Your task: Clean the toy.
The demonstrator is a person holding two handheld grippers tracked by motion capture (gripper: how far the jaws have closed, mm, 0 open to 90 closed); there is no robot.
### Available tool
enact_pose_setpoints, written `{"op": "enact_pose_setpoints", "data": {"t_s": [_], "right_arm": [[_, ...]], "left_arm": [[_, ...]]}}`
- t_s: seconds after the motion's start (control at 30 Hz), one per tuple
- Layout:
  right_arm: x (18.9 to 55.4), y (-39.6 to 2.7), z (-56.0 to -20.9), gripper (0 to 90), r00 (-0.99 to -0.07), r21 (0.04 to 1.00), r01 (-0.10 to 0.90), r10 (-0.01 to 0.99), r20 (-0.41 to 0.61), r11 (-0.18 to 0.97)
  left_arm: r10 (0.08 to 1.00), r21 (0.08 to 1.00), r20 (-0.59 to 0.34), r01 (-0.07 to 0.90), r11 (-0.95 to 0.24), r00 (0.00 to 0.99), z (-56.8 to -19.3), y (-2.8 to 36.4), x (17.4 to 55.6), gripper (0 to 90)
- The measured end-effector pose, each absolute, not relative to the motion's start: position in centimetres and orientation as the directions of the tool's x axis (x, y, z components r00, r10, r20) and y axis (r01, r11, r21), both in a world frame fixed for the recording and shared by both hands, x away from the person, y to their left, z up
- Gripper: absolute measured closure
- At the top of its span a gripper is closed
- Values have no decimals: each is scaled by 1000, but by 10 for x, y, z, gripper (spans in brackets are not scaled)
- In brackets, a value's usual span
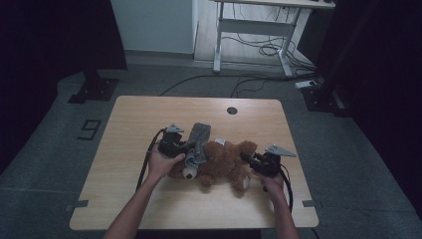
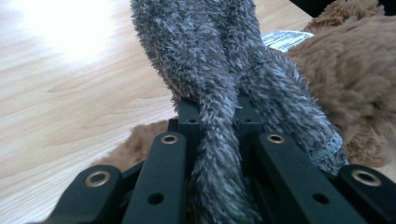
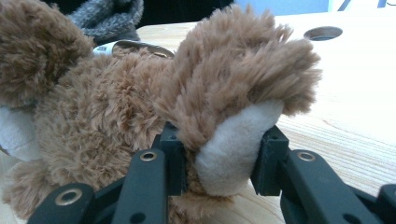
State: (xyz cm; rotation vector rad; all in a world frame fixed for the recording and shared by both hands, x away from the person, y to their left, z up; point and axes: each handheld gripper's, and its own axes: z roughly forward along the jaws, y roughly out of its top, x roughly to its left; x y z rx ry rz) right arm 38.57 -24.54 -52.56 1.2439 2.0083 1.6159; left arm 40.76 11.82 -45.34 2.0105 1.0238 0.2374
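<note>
Brown teddy bear lying on the wooden counter, left gripper jaws clamped on its grey fuzzy scarf, right gripper jaws clamped on the bear's foot.

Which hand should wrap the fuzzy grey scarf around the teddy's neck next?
The left one, probably. The left gripper is already shut on the grey scarf, right beside the teddy bear and its head. The right gripper is busy clamping the teddy's foot at the far end.
</note>
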Motion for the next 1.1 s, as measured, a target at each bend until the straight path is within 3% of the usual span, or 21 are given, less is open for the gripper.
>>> {"op": "enact_pose_setpoints", "data": {"t_s": [0.37,0.7,0.87,1.1], "right_arm": [[383,-247,-525,640,-596,905,425,752,281,-1],[382,-245,-525,643,-602,915,403,754,261,5],[380,-244,-524,644,-601,921,389,763,239,18],[379,-244,-524,644,-598,921,388,767,231,24]], "left_arm": [[758,784,-142,540,-307,637,-426,129,399,784],[675,799,-139,485,-355,724,-386,54,423,785],[630,752,-168,511,-416,759,-400,11,427,784],[620,714,-193,542,-443,761,-420,-1,422,786]]}}
